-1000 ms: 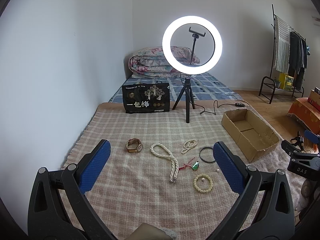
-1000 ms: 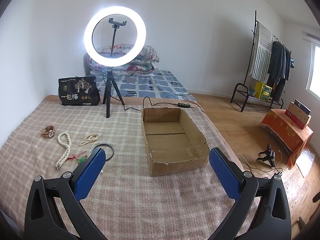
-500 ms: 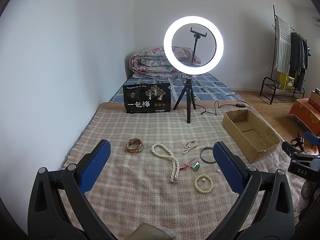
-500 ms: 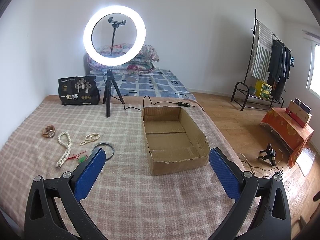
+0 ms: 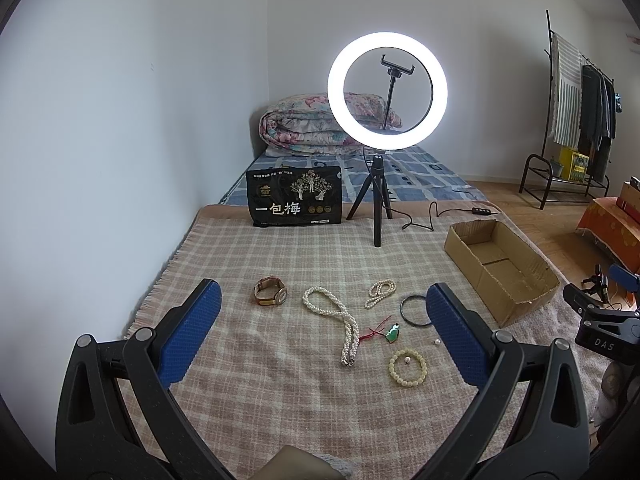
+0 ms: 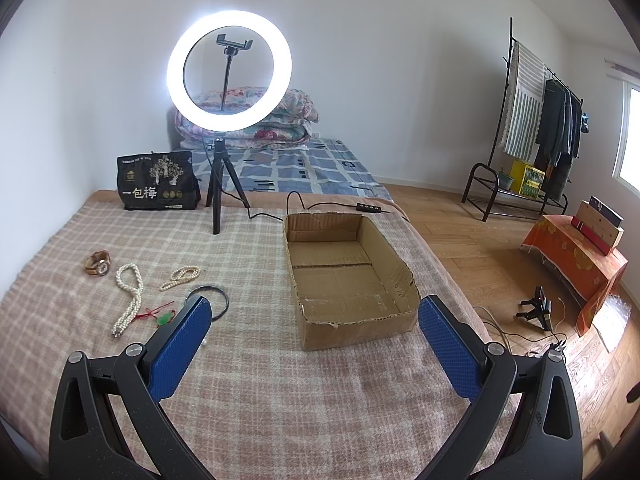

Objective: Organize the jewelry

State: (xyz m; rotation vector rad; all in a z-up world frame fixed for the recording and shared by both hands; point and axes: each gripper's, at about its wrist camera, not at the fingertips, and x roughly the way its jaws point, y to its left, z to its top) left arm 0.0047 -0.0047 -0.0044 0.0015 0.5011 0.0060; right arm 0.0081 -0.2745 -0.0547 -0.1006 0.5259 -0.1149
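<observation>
Jewelry lies on a checked blanket (image 5: 280,392): a wristwatch (image 5: 270,295), a long pearl necklace (image 5: 337,320), a small pearl strand (image 5: 380,293), a black bangle (image 5: 414,310), a green pendant on red cord (image 5: 391,333), a cream bead bracelet (image 5: 407,367) and a small pearl stud (image 5: 436,342). An empty cardboard box (image 6: 348,276) stands to their right. My left gripper (image 5: 320,332) is open and empty above the jewelry. My right gripper (image 6: 314,340) is open and empty, in front of the box.
A lit ring light on a tripod (image 5: 378,184) and a black snack bag (image 5: 294,197) stand at the back of the blanket, its cable (image 6: 312,204) trailing behind the box. A clothes rack (image 6: 532,128) and an orange covered stand (image 6: 576,256) are on the wooden floor to the right.
Both views have shifted very slightly; the grippers stay open and no jewelry has moved.
</observation>
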